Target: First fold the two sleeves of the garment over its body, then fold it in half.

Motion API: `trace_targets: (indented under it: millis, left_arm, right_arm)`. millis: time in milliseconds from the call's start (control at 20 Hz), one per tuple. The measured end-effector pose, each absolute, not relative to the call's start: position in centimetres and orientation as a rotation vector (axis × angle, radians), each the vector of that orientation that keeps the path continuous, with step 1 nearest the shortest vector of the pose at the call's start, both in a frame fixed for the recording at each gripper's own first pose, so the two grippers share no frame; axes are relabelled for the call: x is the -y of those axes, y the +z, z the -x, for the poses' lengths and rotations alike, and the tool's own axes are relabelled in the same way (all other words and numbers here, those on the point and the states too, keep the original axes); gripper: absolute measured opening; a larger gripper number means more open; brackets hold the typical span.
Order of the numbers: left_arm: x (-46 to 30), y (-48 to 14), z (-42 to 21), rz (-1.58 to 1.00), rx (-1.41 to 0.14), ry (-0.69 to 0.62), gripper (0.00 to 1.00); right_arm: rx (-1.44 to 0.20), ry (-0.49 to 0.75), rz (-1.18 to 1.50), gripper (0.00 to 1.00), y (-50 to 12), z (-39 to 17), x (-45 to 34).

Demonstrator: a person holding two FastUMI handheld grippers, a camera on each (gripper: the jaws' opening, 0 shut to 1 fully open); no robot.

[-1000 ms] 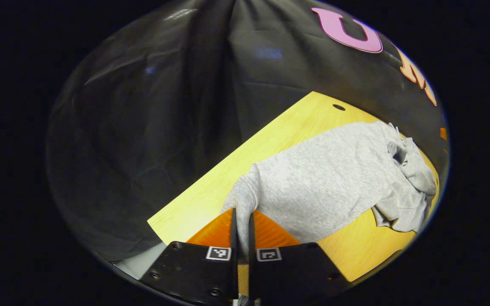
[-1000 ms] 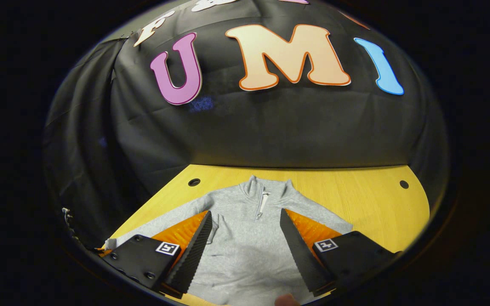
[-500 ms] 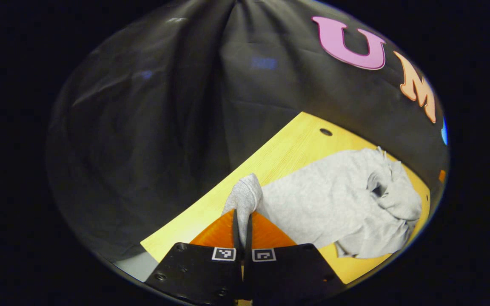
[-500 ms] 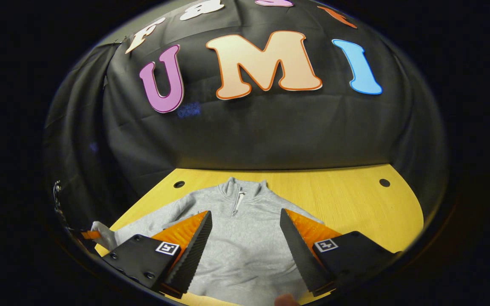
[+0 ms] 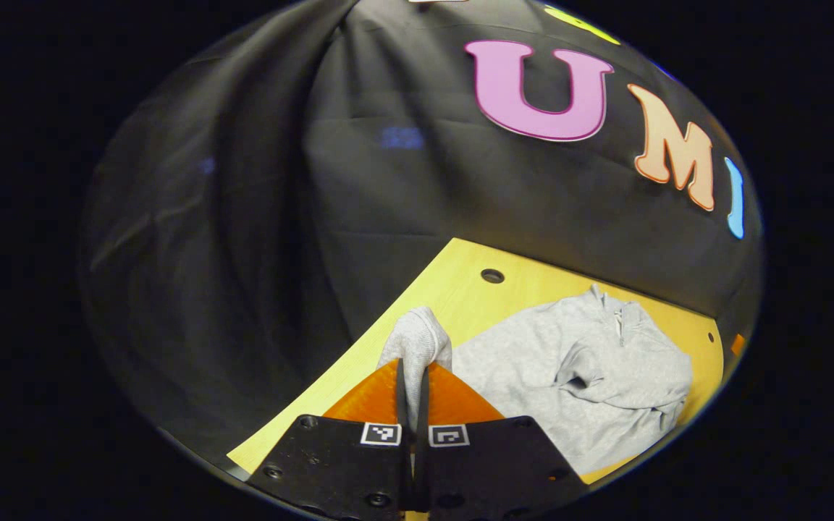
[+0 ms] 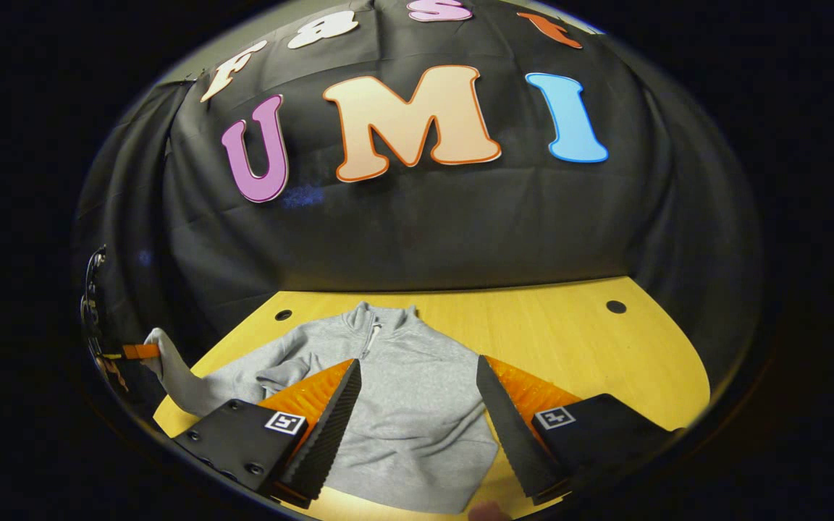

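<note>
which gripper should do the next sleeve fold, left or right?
Left. The left gripper is already shut on the sleeve cuff, lifted beside the sweatshirt, so it likely only needs to carry it across. The right gripper is open and holds nothing, above the body.

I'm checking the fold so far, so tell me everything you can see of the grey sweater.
The sweater is light grey, soft knit, with a stand-up collar and short zip. It lies front up on the yellow table. One sleeve lies bunched across its chest. The other sleeve's cuff is lifted off the table, pinched between the left gripper fingers. The open right gripper hovers over the body.
</note>
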State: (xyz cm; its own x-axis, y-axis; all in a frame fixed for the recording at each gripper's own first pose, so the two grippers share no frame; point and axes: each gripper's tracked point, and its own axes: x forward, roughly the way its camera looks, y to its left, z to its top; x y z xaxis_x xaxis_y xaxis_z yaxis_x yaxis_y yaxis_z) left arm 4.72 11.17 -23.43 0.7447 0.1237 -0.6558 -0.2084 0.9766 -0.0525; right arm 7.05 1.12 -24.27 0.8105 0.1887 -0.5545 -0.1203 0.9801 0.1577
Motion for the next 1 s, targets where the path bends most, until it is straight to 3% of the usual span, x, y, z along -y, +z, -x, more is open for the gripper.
trace_targets:
  millis: [450,1000]
  left_arm:
    - [1.4,-20.9,-11.8,0.074,-0.64,-0.044,0.0]
    - [16.5,-19.8,-14.3,0.073,-0.635,-0.268,0.0]
  right_arm:
    - [-0.602,0.063,-0.118,0.99,-23.3,-4.3,5.8]
    - [-0.608,-0.026,-0.115,0.99,-22.7,-0.5,11.8]
